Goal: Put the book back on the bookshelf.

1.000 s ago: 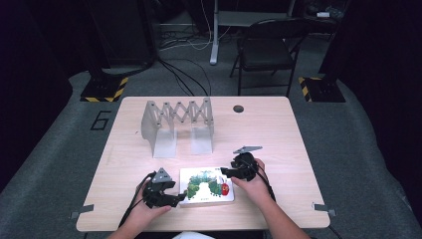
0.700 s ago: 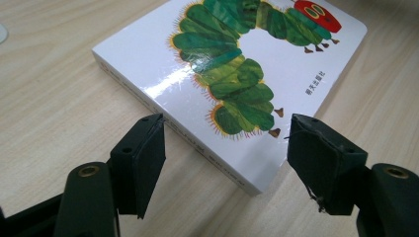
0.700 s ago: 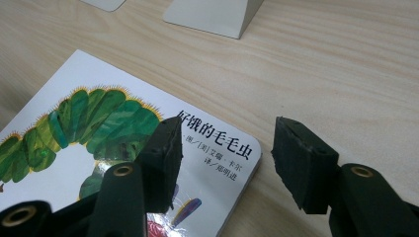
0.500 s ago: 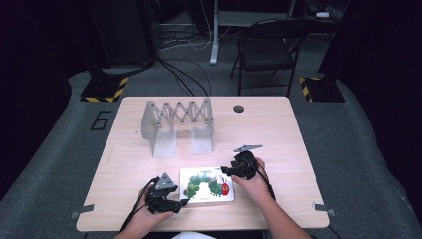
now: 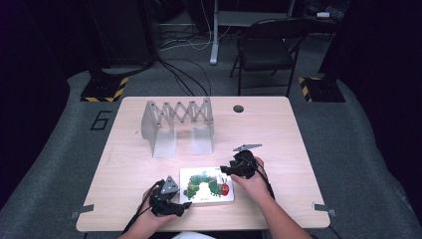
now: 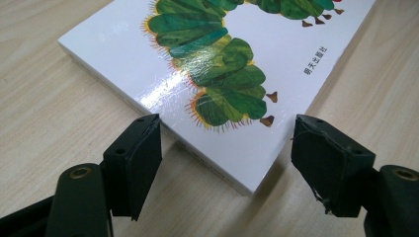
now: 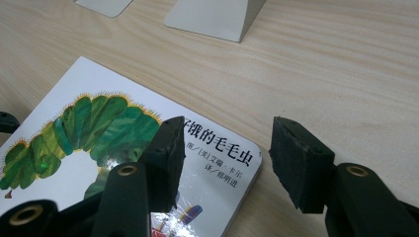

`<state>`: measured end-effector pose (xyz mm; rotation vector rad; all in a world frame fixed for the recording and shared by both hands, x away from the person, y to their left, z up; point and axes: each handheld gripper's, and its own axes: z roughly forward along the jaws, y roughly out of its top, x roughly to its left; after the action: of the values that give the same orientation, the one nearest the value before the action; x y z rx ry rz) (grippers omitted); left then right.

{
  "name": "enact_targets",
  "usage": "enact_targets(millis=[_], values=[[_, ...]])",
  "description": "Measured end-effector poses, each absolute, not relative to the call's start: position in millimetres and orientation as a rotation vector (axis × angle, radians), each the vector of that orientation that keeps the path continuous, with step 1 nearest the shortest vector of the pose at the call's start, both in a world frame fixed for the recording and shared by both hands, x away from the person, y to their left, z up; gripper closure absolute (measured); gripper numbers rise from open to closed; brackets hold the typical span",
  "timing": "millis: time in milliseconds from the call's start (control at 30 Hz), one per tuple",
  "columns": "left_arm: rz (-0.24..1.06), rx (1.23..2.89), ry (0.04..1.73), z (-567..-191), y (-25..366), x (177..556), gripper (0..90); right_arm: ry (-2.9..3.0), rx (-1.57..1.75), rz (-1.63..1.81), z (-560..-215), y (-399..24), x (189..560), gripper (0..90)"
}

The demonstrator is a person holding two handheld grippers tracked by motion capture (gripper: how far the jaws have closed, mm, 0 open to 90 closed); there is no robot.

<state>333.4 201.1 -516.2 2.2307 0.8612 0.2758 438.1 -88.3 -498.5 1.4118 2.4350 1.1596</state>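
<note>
A white board book (image 5: pixel 206 185) with a green caterpillar on its cover lies flat near the table's front edge. My left gripper (image 5: pixel 183 208) sits at the book's near left corner. In the left gripper view that corner of the book (image 6: pixel 222 59) pokes between the jaws of the left gripper (image 6: pixel 225 163), which have just been opening and touch nothing. My right gripper (image 5: pixel 226 170) is at the far right corner. In the right gripper view the right gripper (image 7: pixel 225 158) straddles the corner of the book (image 7: pixel 74 133); its jaws have just been closing, with a gap left on both sides.
A white accordion-style rack (image 5: pixel 178 124) stands at the back of the wooden table (image 5: pixel 278 134), and its feet (image 7: pixel 217 15) lie just beyond the book. A small dark round disc (image 5: pixel 238 108) sits at the far edge. A black chair (image 5: pixel 266 50) stands behind the table.
My left hand has slid a little toward the table's near edge, down along the book's left corner. The right hand and the book have stayed where they were.
</note>
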Motion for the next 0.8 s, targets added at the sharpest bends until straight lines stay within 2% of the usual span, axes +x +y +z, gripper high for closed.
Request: enact_targets(millis=[533, 800], values=[[0.270, 2.190, 0.828, -522.4, 194.4, 351.2, 27.1, 2.404, 1.544, 1.185, -503.8, -102.6, 454.7, 46.7], [0.332, 2.200, 0.818, -526.0, 190.2, 345.2, 24.2, 2.421, 1.560, 1.144, -504.8, -101.5, 455.7, 46.9]])
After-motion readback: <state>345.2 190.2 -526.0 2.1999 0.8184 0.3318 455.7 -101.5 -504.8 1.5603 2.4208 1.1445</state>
